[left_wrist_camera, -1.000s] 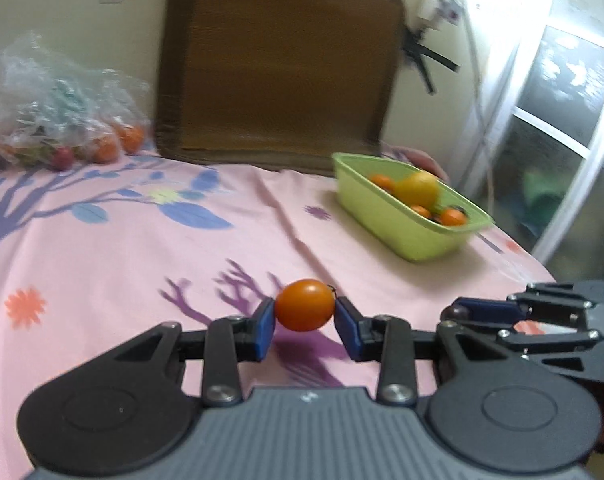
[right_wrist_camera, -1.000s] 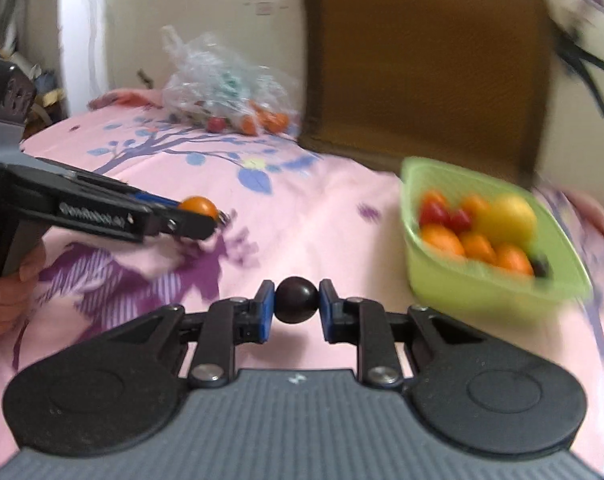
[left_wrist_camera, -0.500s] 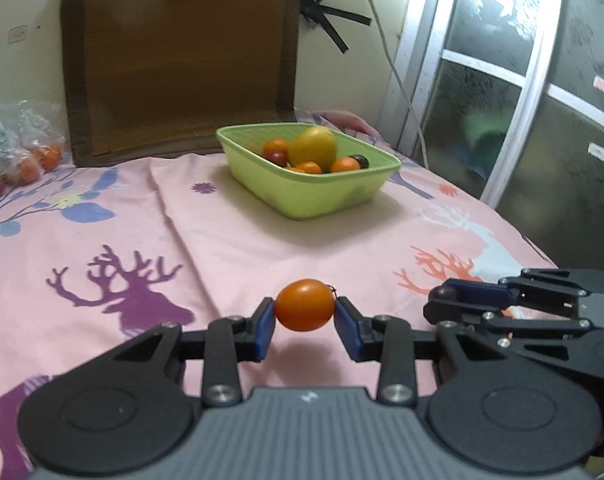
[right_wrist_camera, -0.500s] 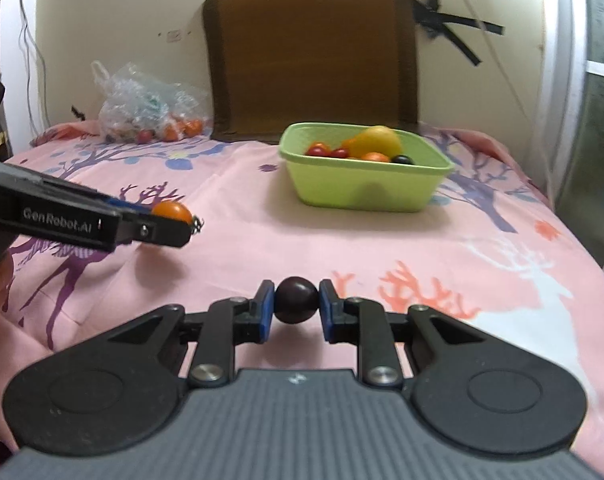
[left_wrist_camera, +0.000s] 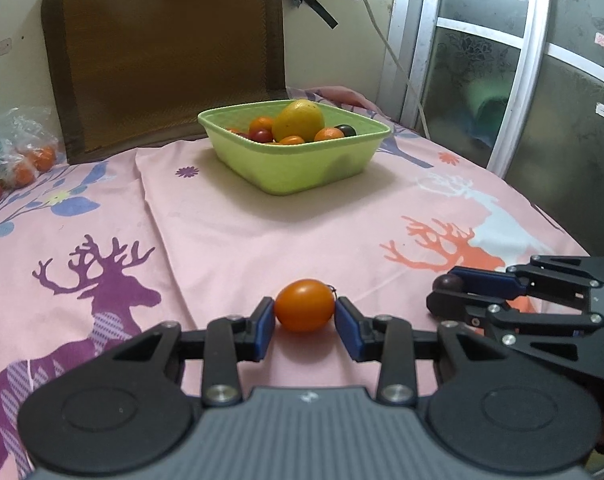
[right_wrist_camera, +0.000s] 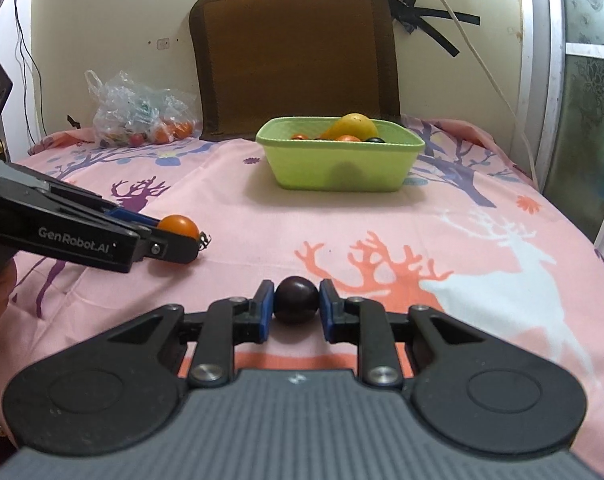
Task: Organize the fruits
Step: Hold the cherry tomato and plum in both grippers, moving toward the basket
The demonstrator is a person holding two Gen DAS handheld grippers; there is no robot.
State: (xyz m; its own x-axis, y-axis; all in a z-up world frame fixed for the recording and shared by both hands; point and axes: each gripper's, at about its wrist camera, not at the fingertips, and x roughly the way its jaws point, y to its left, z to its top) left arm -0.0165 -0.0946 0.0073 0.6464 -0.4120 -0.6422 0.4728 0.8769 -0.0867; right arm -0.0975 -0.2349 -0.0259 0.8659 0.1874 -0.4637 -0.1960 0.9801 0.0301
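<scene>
My left gripper (left_wrist_camera: 304, 314) is shut on an orange cherry tomato (left_wrist_camera: 304, 305), held low over the pink tablecloth; it also shows at the left of the right wrist view (right_wrist_camera: 178, 227). My right gripper (right_wrist_camera: 296, 306) is shut on a dark purple round fruit (right_wrist_camera: 296, 299), seen at the right of the left wrist view (left_wrist_camera: 445, 282). A light green bowl (left_wrist_camera: 302, 164) (right_wrist_camera: 341, 168) holding a yellow fruit (left_wrist_camera: 298, 119), small orange, red and dark fruits stands ahead of both grippers, further back on the table.
A clear plastic bag with more small fruits (right_wrist_camera: 142, 120) (left_wrist_camera: 14, 152) lies at the back left. A brown cushion (right_wrist_camera: 294, 48) leans on the wall behind the bowl. A glass door (left_wrist_camera: 521, 80) stands to the right. The table edge curves away at right.
Both views have swung right and steadied, so the green bowl now sits ahead and centred. Each gripper keeps hold of its fruit and has come lower over the cloth.
</scene>
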